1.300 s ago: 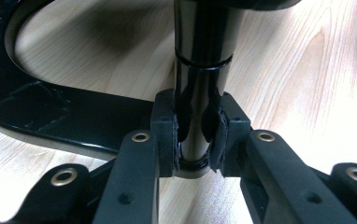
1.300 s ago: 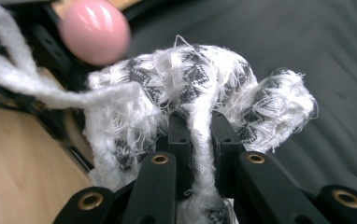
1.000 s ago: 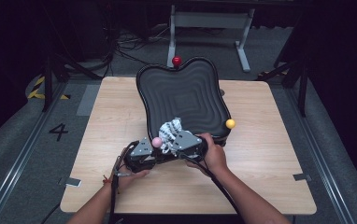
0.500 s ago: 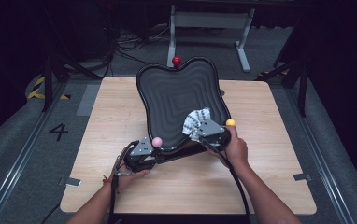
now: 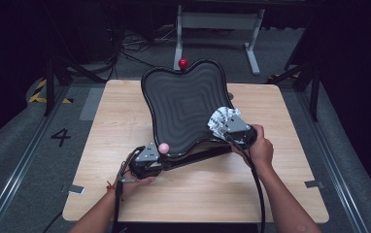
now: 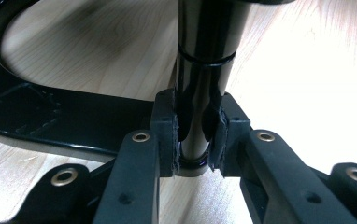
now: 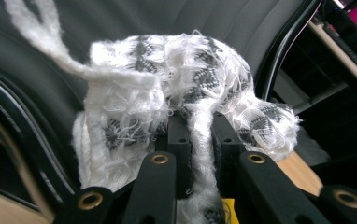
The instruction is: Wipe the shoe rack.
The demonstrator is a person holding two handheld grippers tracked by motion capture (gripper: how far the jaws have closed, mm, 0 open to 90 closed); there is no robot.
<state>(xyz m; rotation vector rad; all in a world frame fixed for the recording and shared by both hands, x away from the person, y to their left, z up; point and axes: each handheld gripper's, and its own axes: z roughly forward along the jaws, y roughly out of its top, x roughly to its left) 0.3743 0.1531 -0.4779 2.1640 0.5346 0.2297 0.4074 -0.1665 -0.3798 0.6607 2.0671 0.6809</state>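
Cloth wiping black seat
Right gripper (image 5: 222,125) is clamping white cloth (image 5: 221,120) at seat (image 5: 183,104) right edge; left gripper (image 6: 194,140) is gripping, apparently, its black post (image 6: 203,70).

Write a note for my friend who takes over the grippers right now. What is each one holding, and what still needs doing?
Left gripper: shut on the black glossy post under the seat, holding it steady near the table's front.
Right gripper: shut on the white-and-grey frayed cloth, pressed on the right edge of the black ribbed chair seat.
The seat lies tilted on the light wooden table.
Done: cloth in hand and on the seat.
Left, probably: wipe the rest of the seat, then set both down.
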